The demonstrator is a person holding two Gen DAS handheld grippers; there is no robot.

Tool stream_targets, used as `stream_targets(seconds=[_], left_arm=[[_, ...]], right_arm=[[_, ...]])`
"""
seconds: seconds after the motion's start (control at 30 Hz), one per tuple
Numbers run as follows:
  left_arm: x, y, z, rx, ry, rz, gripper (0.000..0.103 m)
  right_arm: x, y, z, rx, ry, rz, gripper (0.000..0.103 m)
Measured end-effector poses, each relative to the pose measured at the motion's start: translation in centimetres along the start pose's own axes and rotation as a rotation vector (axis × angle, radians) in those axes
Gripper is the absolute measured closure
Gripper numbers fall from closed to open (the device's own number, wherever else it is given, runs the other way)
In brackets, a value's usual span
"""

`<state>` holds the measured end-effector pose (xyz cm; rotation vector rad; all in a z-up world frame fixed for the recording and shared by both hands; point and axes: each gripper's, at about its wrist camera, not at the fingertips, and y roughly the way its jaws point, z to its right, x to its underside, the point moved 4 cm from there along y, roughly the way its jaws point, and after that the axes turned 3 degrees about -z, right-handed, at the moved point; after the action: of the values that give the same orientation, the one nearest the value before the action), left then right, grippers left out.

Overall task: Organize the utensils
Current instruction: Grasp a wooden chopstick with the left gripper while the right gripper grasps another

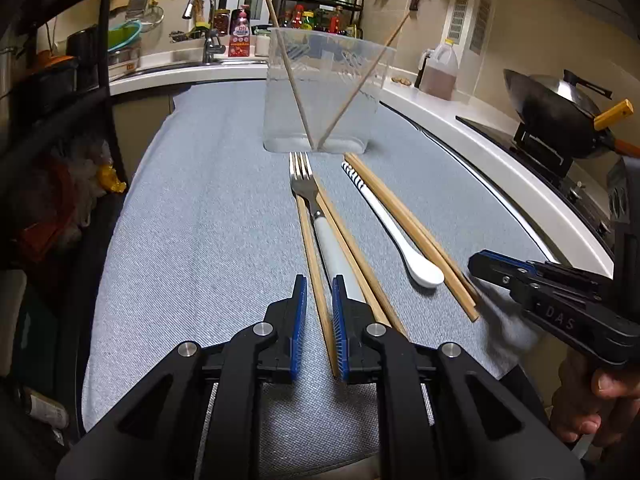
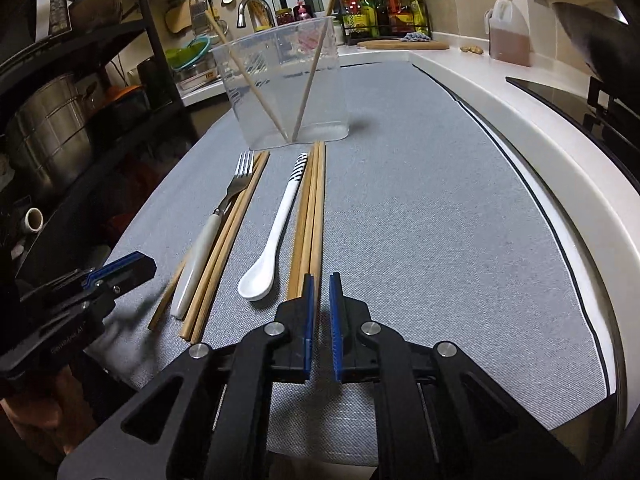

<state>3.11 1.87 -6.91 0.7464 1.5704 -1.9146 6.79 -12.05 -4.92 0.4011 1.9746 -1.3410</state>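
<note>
A clear plastic container (image 1: 328, 80) (image 2: 280, 80) stands at the far end of the grey mat (image 1: 200, 220) with two chopsticks (image 1: 296, 92) leaning inside. In front of it lie a white-handled fork (image 1: 306, 188) (image 2: 236, 188), a white spoon (image 1: 396, 236) (image 2: 276, 232) and several loose chopsticks. My left gripper (image 1: 320, 280) (image 2: 136, 262) sits low over the fork's group. One chopstick (image 1: 316, 264) runs through its narrow gap, and the pads do not squeeze it. My right gripper (image 2: 322, 278) (image 1: 480, 262) has its tips at the near end of the rightmost chopstick (image 2: 318, 216), with a slim gap showing.
A white counter edge (image 2: 540, 128) curves along the right of the mat. Beyond it are a wok (image 1: 560, 104) on the stove and an oil jug (image 1: 440, 68). A dark rack with pots (image 2: 60, 128) stands on the left. A hand (image 1: 592, 400) holds the right gripper.
</note>
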Motion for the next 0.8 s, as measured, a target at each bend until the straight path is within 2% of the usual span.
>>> stream_targets(seconds=[0.2, 0.37, 0.47, 0.53, 0.63, 0.8], left_arm=[[1.0, 0.7, 0.8, 0.002, 0.019, -0.032, 0.09], [1.5, 1.0, 0.8, -0.037, 0.035, -0.043, 0.09], [1.6, 0.9, 0.8, -0.061, 0.048, -0.041, 0.09], [1.5, 0.9, 0.9, -0.075, 0.052, -0.04, 0.097], [1.4, 0.8, 0.3, -0.096, 0.034, -0.039, 0.097], [1.3, 0.2, -0.9, -0.143, 0.002, -0.02, 0.097]], right_arm=[[0.3, 1.1, -0.3, 0.035, -0.024, -0.031, 0.089], [0.4, 1.1, -0.5, 0.053, -0.042, -0.029, 0.089], [0.4, 1.1, -0.6, 0.06, -0.048, -0.028, 0.09], [0.4, 1.0, -0.6, 0.063, -0.048, -0.031, 0.091], [0.3, 0.9, -0.2, 0.065, -0.036, -0.032, 0.098], [0.2, 0.0, 1.0, 0.099, 0.016, -0.002, 0.098]])
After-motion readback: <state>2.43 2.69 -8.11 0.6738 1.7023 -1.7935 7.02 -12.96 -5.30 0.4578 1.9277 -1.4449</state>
